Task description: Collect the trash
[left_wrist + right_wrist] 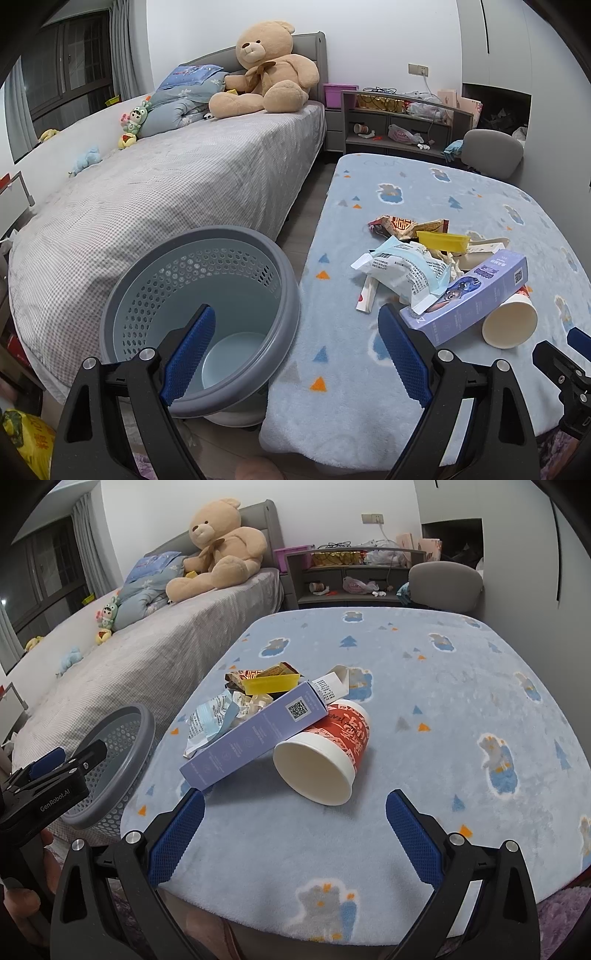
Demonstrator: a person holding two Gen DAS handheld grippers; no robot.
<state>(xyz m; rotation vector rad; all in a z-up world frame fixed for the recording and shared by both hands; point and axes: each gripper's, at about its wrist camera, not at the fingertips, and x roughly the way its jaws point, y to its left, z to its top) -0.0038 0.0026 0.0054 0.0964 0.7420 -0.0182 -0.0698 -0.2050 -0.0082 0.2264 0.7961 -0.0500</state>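
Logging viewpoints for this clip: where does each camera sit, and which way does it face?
Left wrist: on the left gripper, open, low at the table's near-left corner, facing the empty bin and bed; right gripper's tip at the right edge.
Right wrist: on the right gripper, open, at the table's near edge, facing the cup and purple box; left gripper at left.
Shared: trash pile, bin, bed, teddy.

The purple box (255,734) is covering part of the paper cup (325,755) and the wrappers (221,716) behind it; the small print on them is staying unreadable. The picture's edge is cutting off the yellow bag (26,439).
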